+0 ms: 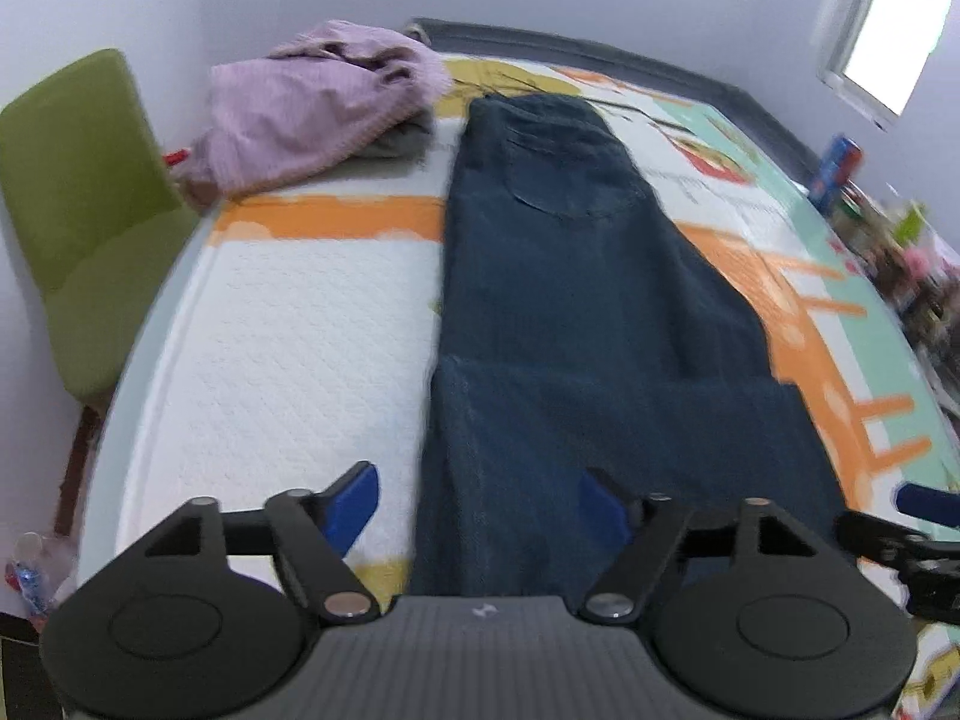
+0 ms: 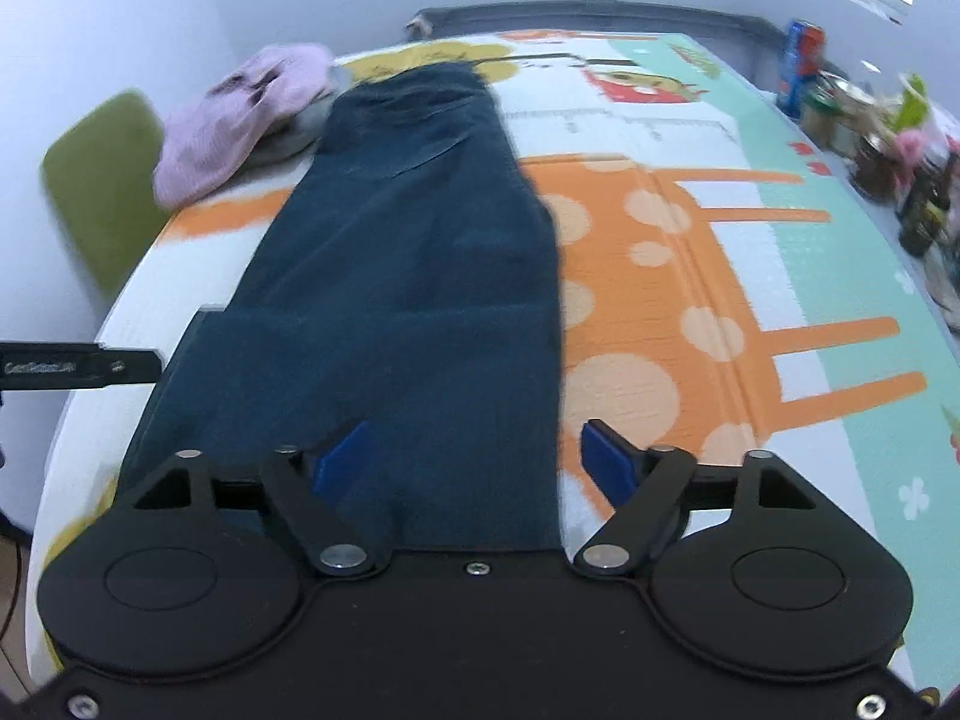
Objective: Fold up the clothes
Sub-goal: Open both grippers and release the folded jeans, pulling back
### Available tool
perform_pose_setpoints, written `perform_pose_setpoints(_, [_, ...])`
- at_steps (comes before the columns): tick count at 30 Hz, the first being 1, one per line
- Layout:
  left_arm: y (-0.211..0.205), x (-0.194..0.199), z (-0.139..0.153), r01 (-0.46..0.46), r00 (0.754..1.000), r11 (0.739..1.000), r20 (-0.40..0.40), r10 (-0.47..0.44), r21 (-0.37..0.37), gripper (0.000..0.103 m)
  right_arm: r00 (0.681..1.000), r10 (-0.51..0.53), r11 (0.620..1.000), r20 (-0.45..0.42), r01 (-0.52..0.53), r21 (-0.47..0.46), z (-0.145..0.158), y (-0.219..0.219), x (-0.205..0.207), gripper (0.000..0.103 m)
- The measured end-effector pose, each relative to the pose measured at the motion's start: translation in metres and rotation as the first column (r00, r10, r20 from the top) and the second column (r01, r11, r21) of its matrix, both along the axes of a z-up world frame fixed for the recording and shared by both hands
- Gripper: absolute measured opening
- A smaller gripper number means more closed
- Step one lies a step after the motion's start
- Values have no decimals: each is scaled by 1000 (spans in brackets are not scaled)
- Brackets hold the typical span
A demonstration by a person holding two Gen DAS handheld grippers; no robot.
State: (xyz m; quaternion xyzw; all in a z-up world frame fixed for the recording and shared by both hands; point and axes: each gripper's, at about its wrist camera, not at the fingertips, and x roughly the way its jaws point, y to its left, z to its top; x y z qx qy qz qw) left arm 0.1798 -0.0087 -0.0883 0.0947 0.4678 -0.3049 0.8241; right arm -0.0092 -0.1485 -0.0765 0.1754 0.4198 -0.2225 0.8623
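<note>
Now both tongs hang spread apart above the flat jeans.

Dark blue denim jeans looked matt, coarse-woven. Lilac knitted garment looked fuzzy. Cartoon-printed foam mat showed embossed, slightly sheeny surface. Green chair looked cloth-covered.

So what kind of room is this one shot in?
Probably a room in a home: jeans lie on a cartoon-print mat over a table, with a green chair and shelf clutter nearby.
</note>
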Motion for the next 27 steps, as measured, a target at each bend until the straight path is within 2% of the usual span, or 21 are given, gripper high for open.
perform_pose_setpoints(4, [1, -16, -2, 0, 999, 1000, -35, 1, 26, 81, 999, 32, 999, 8, -32, -19, 5, 29, -4, 86])
perform_pose_setpoints(10, [9, -38, -6, -26, 999, 997, -41, 29, 76, 85, 998, 37, 995, 43, -32, -96, 11, 54, -19, 90])
perform_pose_setpoints(13, [10, -49, -7, -15, 999, 995, -42, 19, 101, 86, 998, 33, 995, 55, -28, -97, 12, 57, -26, 91])
perform_pose_setpoints(16, [12, -59, -11, -1, 997, 994, -77, 9, 109, 86, 998, 35, 997, 53, -31, -69, 12, 58, -32, 92])
perform_pose_setpoints(19, [13, -67, -14, 16, 995, 992, -100, -3, 127, 86, 999, 48, 998, -2, -48, -46, 9, 59, -31, 92])
perform_pose_setpoints(23, [15, -74, -18, 33, 994, 986, -111, -14, 163, 86, 996, 45, 995, -73, -51, -83, 2, 65, -32, 92])
perform_pose_setpoints(27, [16, -76, -22, 35, 991, 983, -132, -11, 181, 86, 992, 44, 997, -117, -51, -53, -6, 67, -32, 92])
